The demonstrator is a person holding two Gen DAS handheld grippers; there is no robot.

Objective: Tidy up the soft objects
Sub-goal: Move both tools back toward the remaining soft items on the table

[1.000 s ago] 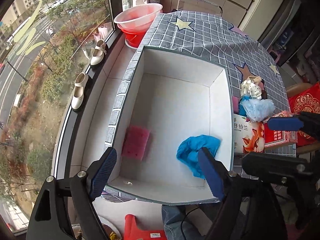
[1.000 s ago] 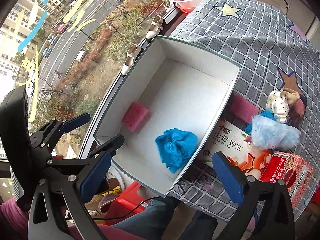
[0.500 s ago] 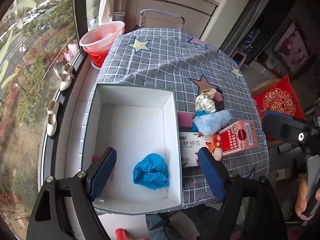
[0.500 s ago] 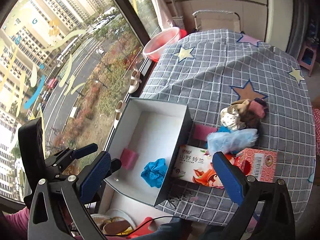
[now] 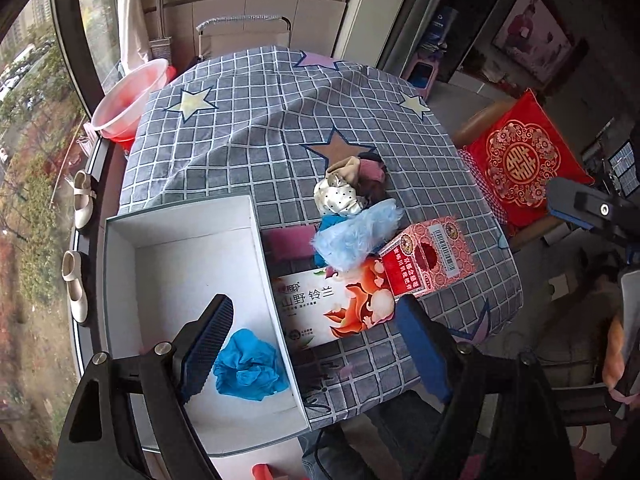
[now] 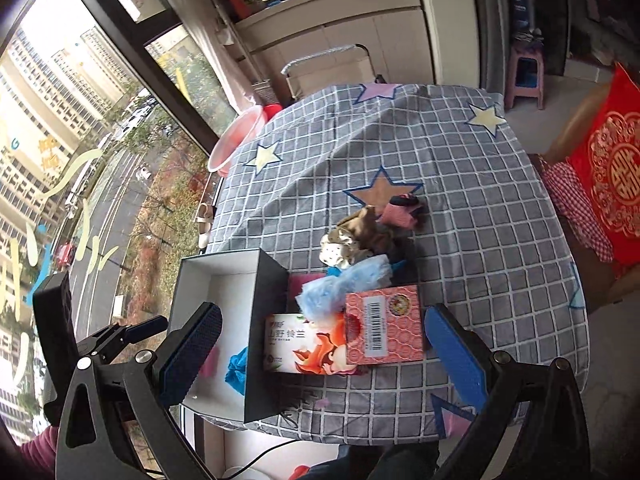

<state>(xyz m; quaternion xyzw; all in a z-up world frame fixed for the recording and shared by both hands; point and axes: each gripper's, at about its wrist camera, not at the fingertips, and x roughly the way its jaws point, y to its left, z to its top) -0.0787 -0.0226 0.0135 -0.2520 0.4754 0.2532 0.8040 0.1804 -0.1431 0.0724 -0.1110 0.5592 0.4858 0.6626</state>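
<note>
A white-lined box [image 5: 120, 264] stands at the table's left edge with a crumpled blue cloth [image 5: 248, 368] inside. In the right wrist view a pink sponge [image 6: 208, 364] shows blurred in that box [image 6: 272, 280]. Right of the box lies a pile: a pink sponge [image 5: 286, 242], a light blue fluffy piece [image 5: 356, 236], a white dotted cloth [image 5: 338, 200] and brown and pink pieces [image 5: 370, 168]. My left gripper [image 5: 314, 300] hangs open and empty above the box wall. My right gripper [image 6: 324, 312] is also open and empty, above the cartons.
A white and orange carton [image 5: 332, 304] and a red carton [image 5: 428, 260] lie near the table's front edge. A pink basin [image 5: 128, 96] and pale shoes [image 5: 84, 200] sit by the window. A red cushion [image 5: 520, 160] rests on a chair at the right.
Both grippers have risen away from the box and swung right, so the pile and cartons have come into view. Their jaws stay open; nothing was picked up.
</note>
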